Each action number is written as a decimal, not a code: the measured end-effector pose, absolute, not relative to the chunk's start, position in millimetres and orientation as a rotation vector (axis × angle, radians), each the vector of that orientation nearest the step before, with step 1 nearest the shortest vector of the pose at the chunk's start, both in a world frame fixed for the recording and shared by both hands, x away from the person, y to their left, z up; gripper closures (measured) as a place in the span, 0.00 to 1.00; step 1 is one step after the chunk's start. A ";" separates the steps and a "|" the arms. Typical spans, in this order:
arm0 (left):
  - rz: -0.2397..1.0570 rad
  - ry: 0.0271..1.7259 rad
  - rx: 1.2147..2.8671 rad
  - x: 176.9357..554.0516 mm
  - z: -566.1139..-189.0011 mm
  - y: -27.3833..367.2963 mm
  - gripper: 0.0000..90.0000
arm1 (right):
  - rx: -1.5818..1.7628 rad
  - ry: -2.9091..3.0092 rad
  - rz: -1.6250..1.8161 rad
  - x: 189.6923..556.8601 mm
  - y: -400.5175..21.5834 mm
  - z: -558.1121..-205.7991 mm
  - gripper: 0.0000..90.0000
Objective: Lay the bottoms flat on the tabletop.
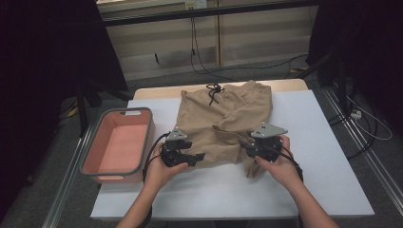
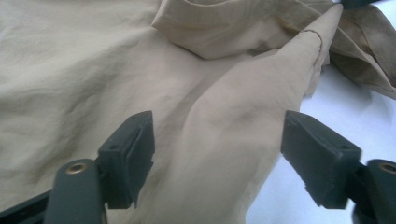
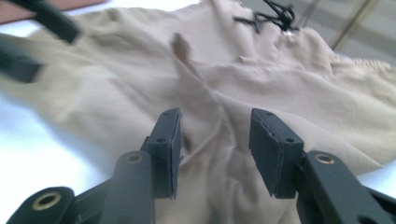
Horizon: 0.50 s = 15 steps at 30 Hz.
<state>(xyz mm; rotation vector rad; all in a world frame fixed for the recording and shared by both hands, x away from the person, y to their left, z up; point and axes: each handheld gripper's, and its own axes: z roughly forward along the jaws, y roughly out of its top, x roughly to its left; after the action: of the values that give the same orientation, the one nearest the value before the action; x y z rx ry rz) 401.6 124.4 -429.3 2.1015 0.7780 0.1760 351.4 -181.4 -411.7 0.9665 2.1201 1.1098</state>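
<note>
Dark curtains [image 1: 43, 52] hang at both sides; a pale wooden wall [image 1: 247, 38] stands far, cables [image 1: 214, 69] trailing over grey floor [image 1: 157, 80].

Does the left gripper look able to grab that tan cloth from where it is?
Probably yes. The left gripper is open, and a raised fold of the tan shorts already lies between its fingers, with nothing else in the way.

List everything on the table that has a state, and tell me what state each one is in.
Tan shorts: crumpled, partly folded, lying on the table.
Black drawstring: knotted, at the far waistband.
Pink bin: empty, upright.
Left gripper: open, jaws either side of a fabric fold.
Right gripper: open, jaws straddling bunched fabric.
</note>
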 end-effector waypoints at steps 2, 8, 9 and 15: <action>0.171 0.785 2.101 402.4 -429.1 125.7 0.26 | 0.926 2.130 1.121 341.8 -179.7 -407.3 0.61; 0.177 0.805 2.094 403.6 -428.4 128.4 0.22 | 0.857 2.200 1.170 324.4 -171.3 -408.2 0.76; 0.181 0.806 2.091 403.7 -428.1 128.4 0.22 | 0.833 2.224 1.173 324.3 -168.7 -409.6 0.77; 0.190 0.807 2.088 403.8 -425.0 129.8 0.19 | 0.774 2.327 1.142 338.0 -143.2 -428.7 0.75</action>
<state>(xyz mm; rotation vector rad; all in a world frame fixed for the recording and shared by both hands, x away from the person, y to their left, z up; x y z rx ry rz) 403.8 129.8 -425.0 2.0879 0.8072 0.1898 338.0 -143.2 -428.7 0.7738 2.3265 1.1416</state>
